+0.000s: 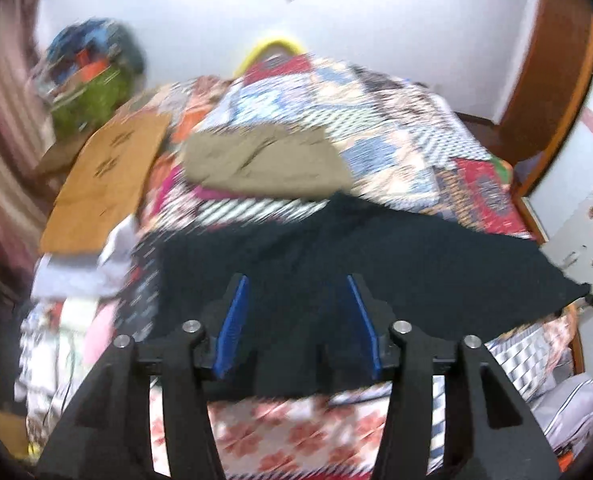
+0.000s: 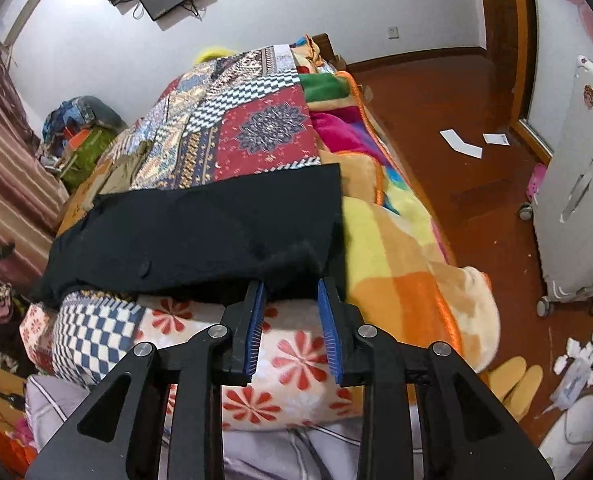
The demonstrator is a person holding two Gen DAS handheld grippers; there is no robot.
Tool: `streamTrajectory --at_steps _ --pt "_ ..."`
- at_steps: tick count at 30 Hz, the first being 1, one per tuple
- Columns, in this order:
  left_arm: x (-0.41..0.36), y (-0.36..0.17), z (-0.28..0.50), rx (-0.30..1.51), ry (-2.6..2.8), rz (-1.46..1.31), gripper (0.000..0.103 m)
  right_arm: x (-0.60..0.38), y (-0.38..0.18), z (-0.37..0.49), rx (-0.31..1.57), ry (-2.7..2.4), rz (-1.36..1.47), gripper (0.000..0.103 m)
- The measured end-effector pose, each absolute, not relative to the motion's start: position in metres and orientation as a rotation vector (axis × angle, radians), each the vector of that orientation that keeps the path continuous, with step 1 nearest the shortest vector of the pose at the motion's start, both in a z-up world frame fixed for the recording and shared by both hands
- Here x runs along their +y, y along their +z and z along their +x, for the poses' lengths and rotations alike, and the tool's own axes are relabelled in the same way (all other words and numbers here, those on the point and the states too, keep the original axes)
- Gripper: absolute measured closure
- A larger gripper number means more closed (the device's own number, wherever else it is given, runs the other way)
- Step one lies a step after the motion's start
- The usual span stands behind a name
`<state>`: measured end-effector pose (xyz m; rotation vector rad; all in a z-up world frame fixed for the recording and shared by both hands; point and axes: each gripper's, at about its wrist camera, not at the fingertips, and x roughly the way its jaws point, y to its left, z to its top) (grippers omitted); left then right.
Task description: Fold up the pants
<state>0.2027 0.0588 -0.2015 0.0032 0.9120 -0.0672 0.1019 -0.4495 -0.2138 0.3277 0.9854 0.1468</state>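
Observation:
Black pants (image 2: 200,232) lie folded across the patchwork bedspread (image 2: 264,128). In the left wrist view the pants (image 1: 376,248) spread wide under my left gripper (image 1: 298,280), which is open with its blue pads apart over the cloth and nothing between them. This view is motion-blurred. My right gripper (image 2: 290,284) is open at the near right edge of the pants, its fingertips at the cloth edge, not closed on it. A folded khaki garment (image 1: 264,164) lies farther back on the bed.
A brown cardboard sheet (image 1: 104,184) lies at the bed's left side. A colourful fleece blanket (image 2: 396,232) hangs over the right side. A white wheeled cabinet (image 2: 576,200) stands on the wooden floor (image 2: 456,100), with paper scraps and slippers (image 2: 512,380).

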Motion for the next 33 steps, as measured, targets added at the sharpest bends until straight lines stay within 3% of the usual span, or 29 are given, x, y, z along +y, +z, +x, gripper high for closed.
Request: streamTrajectory --at_steps 9,17,28,31,33 --pt "-0.068 -0.214 0.268 0.917 -0.293 0.060 0.053 -0.482 -0.203 0.105 0.958 0.077 0.346 0.078" --pt "-0.142 -0.267 0.289 1.027 -0.398 0.069 0.052 -0.473 -0.221 0.144 0.971 0.136 0.360 0.078" --pt "-0.155 -0.326 0.279 1.155 -0.395 0.096 0.051 -0.458 -0.265 0.176 1.092 0.234 0.429 0.075" --pt "-0.154 -0.328 0.277 1.148 -0.386 0.096 0.048 -0.458 -0.261 0.178 1.055 0.250 0.451 0.088" --pt "-0.154 -0.329 0.276 1.145 -0.380 0.102 0.046 -0.456 -0.252 0.182 1.018 0.251 0.446 0.090"
